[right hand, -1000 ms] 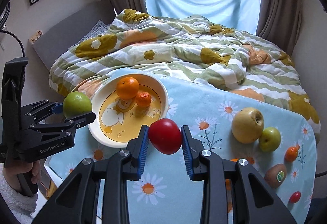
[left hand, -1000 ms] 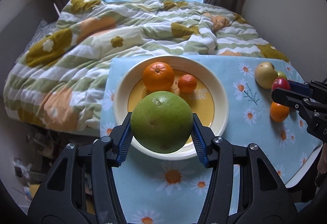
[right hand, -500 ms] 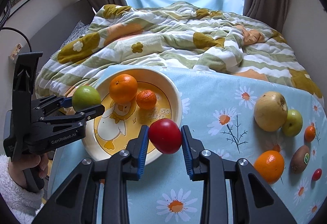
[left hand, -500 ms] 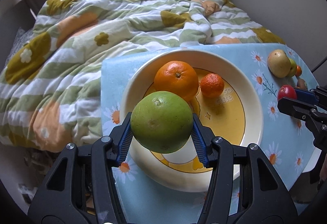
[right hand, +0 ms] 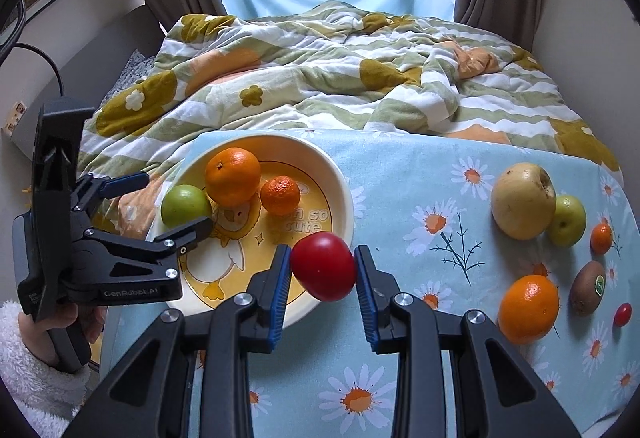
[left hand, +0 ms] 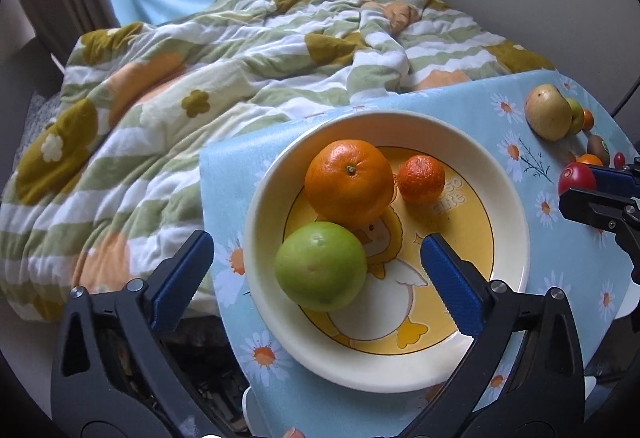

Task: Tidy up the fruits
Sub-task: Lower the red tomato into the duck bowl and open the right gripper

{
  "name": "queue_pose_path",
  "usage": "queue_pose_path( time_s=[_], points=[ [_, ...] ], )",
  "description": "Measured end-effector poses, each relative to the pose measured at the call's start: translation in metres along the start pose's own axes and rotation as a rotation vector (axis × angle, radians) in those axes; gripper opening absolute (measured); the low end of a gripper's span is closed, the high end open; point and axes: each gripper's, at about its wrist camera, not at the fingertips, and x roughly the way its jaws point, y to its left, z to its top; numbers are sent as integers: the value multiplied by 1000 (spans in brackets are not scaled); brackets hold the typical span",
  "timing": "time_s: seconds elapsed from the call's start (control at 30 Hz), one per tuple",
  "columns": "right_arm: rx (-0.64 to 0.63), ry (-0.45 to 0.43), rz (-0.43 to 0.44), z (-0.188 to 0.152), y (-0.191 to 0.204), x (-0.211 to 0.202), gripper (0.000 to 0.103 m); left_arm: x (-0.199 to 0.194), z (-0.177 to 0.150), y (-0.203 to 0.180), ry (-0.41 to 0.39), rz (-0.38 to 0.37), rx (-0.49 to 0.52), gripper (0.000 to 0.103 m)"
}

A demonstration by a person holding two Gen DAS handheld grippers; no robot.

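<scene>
My left gripper (left hand: 316, 262) has its fingers spread wide, and the green fruit (left hand: 321, 266) sits between them but touches neither, resting on the floor of the bowl (left hand: 508, 206). The fruit is nearly round, so I can give it no long axis; its small pale navel faces up and slightly toward the bed (left hand: 240, 58). It touches the big orange (left hand: 349, 182), which lies on the bed side of it, stem end facing up, and the small mandarin (left hand: 421, 179) sits just beside that orange. My right gripper (right hand: 322, 270) pinches the red fruit (right hand: 323, 266) between its blue pads, holding it over the bowl's (right hand: 344, 194) rim nearest me; its slightly longer axis looks tilted, though I cannot tell for sure. Away from the bowl, on the daisy-cloth surface (right hand: 400, 174), lie a yellow pear (right hand: 523, 200) touching a green apple (right hand: 566, 220), a second orange (right hand: 528, 309) and a kiwi (right hand: 587, 287).
</scene>
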Motion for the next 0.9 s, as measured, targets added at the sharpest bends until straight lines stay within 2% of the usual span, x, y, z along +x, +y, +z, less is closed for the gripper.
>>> queue_pose_path(
  time_s=[0.2,0.37,0.6,0.9],
  points=[
    [-35,7,18,3,-1,-2,29,-14,-5,0,10,11,-41,103],
    [-50,23,73,12,-2,5,29,-25,-18,0,39,22,-105,103],
    [-122,63,125,20,9,31,29,-39,-33,-2,55,40,-193,103],
    [-231,107,129,19,25,61,29,-44,-50,-1,55,39,-280,103]
  ],
)
